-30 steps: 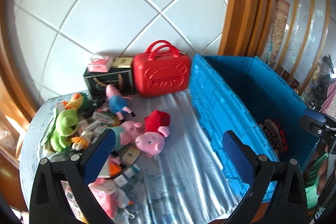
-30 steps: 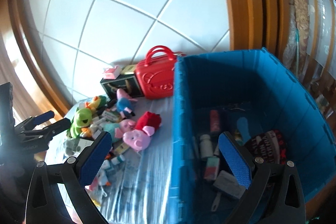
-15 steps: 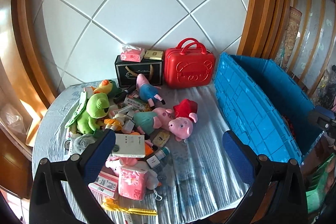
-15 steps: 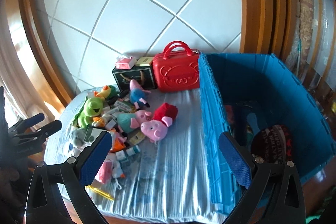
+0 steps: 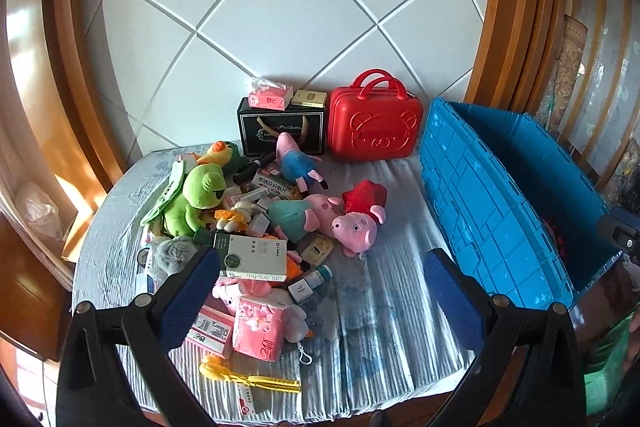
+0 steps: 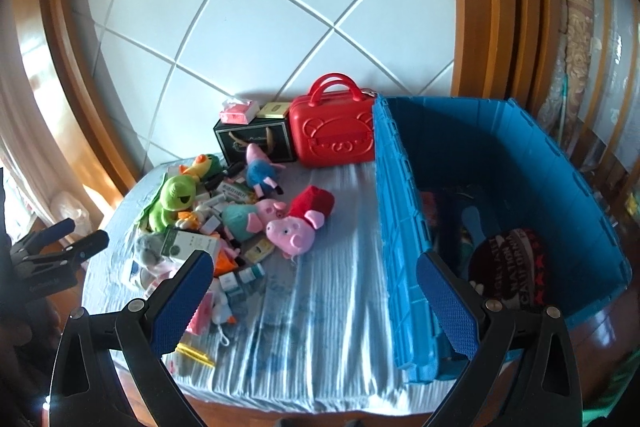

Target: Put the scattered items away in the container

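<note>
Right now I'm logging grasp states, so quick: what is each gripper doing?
Left gripper: open, holding nothing, above the toy pile.
Right gripper: open, holding nothing, near the blue bin.

We find the left gripper (image 5: 320,291) raised in the air with its jaws spread wide and nothing between the blue pads (image 5: 188,291). The right gripper (image 6: 316,303) hangs likewise, jaws wide apart, its pads (image 6: 448,303) bare. In the right wrist view we see the left gripper at the left edge, well apart from the right one.
</note>
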The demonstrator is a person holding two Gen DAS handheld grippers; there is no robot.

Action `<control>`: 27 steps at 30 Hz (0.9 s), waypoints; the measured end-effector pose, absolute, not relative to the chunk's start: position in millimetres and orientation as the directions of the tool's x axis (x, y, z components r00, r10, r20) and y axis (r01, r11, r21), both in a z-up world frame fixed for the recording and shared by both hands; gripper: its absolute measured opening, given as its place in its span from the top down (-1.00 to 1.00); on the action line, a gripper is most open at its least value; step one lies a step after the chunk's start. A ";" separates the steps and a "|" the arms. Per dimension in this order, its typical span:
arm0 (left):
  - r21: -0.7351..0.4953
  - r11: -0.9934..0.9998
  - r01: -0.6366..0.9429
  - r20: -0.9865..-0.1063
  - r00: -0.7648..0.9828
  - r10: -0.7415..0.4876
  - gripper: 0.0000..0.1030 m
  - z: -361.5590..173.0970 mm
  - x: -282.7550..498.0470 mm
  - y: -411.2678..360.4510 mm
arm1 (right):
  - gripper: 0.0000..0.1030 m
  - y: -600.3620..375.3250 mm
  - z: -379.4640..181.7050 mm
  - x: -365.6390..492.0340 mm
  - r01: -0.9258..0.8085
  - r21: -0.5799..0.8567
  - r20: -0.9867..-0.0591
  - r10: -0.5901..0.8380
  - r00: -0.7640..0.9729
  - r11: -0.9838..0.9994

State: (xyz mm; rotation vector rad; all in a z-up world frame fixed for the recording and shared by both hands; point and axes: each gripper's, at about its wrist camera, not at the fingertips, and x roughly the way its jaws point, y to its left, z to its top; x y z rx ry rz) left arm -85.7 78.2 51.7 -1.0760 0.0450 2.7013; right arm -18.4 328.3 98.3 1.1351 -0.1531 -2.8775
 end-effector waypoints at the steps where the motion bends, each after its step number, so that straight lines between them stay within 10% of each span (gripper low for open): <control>1: -0.060 -0.973 -0.221 -0.686 -0.699 0.201 -1.00 52.2 -84.1 82.8 | -1.00 333.1 98.0 -17.9 0.008 0.110 -0.680 -0.081 -0.729 -0.994; 27: 0.027 -0.995 -0.100 -0.678 -0.733 0.055 -1.00 61.8 -42.6 143.2 | -1.00 391.5 95.7 -8.9 0.111 0.136 -0.673 -0.174 -0.719 -0.984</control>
